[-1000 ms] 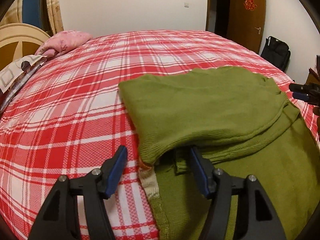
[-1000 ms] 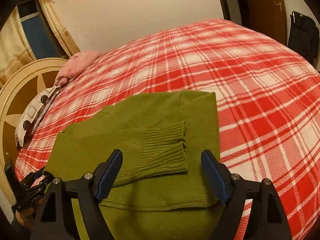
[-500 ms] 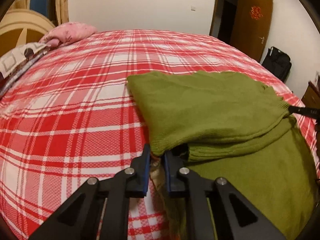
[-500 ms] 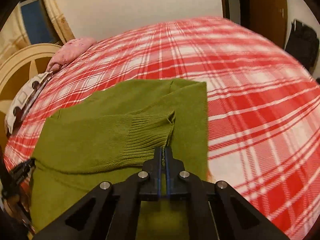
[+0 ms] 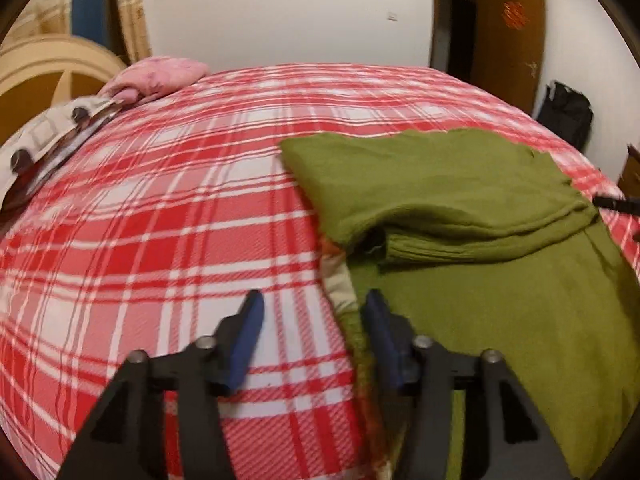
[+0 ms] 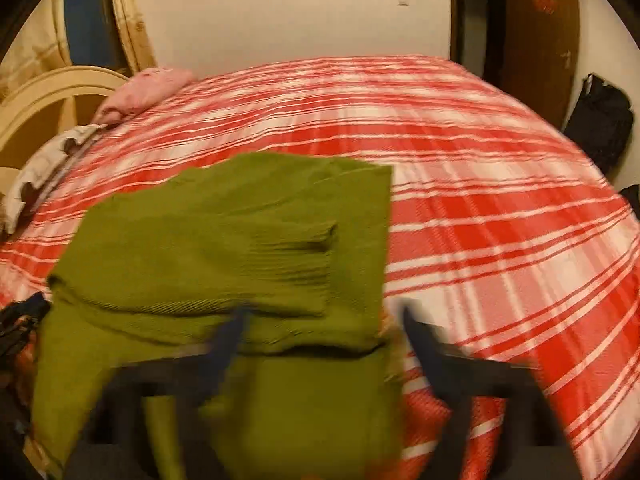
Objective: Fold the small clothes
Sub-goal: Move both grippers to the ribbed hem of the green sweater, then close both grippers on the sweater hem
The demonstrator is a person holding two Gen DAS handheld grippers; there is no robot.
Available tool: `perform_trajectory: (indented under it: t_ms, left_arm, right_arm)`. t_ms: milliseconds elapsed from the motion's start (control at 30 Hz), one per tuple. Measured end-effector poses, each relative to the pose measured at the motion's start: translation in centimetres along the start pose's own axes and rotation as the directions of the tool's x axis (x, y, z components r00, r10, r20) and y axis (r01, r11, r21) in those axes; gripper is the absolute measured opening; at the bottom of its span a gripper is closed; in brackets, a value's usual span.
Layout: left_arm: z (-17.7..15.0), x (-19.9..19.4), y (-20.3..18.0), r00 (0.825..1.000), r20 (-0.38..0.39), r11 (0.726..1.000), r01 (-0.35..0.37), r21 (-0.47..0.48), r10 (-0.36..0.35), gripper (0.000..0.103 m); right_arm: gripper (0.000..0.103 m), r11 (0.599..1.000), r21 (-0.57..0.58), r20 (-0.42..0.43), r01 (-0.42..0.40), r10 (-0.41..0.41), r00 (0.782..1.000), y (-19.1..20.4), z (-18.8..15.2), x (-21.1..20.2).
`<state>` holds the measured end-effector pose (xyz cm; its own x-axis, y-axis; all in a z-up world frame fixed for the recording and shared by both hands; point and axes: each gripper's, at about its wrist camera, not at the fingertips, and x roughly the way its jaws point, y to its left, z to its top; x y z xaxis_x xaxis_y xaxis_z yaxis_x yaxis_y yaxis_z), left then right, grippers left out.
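one green sweater half folded, both grippers letting go

we are looking at one green sweater lying on the red plaid bed, sleeves crossing its chest. our left gripper has just been opening and is straddling the side edge; our right gripper, blurred, has been opening wide, gripping nothing. we are risking snagging a ribbed cuff and undoing the fold. two grippers, one pink pillow.

Sweater: olive green throughout, ribbed cuff in the same green. Bedcover: red-and-white plaid. Pillow, far left: pink. Gripper pads: blue, on black frames. Door, far right: brown with a red emblem. Wall: white.
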<state>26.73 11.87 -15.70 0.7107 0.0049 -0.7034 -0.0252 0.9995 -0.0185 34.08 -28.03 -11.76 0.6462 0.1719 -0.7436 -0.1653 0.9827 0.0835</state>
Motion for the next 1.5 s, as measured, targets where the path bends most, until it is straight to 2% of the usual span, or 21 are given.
perform_trajectory:
  t_ms: [67,133,300,467,600,733,1000,1167,1367,1500]
  left_arm:
    - [-0.2,-0.2,0.2,1.000,-0.009,1.000,0.002,-0.019,-0.002,0.061]
    - [-0.7,-0.8,-0.2,1.000,-0.016,1.000,-0.012,-0.014,0.012,0.063]
    - [-3.6,-4.1,-1.0,0.999,-0.044,1.000,0.016,0.000,-0.016,0.067]
    - [-7.7,-7.4,-1.3,0.996,-0.090,1.000,0.027,-0.005,-0.028,0.067]
    - [-10.5,-9.3,-1.9,0.994,-0.106,0.999,0.030,-0.020,-0.032,0.067]
    - [-11.8,-10.2,-3.4,0.991,-0.126,0.999,0.040,0.009,-0.039,0.067]
    - [-13.5,-11.0,-5.2,0.984,-0.161,0.997,0.081,0.001,-0.080,0.067]
    - [-14.6,-11.8,-6.3,0.974,-0.196,0.993,0.120,0.015,-0.115,0.066]
    - [-16.1,-12.7,-5.7,0.939,-0.259,0.973,0.212,-0.091,-0.229,0.064]
    - [-16.8,-13.0,-5.8,0.928,-0.275,0.968,0.231,-0.100,-0.250,0.054]
  right_arm:
    - [0.088,1.000,-0.005,-0.063,-0.005,0.004,0.998,0.1,-0.5,1.3]
    - [0.088,1.000,0.006,-0.111,0.025,-0.025,0.993,0.0,-1.2,2.4]
    - [0.088,0.998,0.064,-0.044,-0.020,0.023,0.999,0.0,-2.5,-1.4]
    - [0.088,0.999,0.038,-0.003,-0.023,0.023,1.000,0.3,-5.6,-5.6]
    - [0.087,0.998,0.056,-0.022,-0.022,0.023,0.999,-0.3,-8.4,-7.2]
    - [0.071,0.998,0.066,-0.057,-0.013,0.016,0.998,-0.2,-11.0,-7.9]
    - [0.070,0.998,0.058,-0.083,0.018,-0.014,0.996,-0.2,-15.2,-10.3]
    - [0.069,0.999,0.043,-0.091,0.021,-0.017,0.996,-0.3,-17.0,-11.9]
    - [0.068,1.000,0.026,-0.108,0.009,-0.006,0.994,0.0,-19.4,-14.0]
    - [0.056,1.000,0.026,-0.133,-0.003,0.006,0.991,-0.1,-21.4,-15.4]
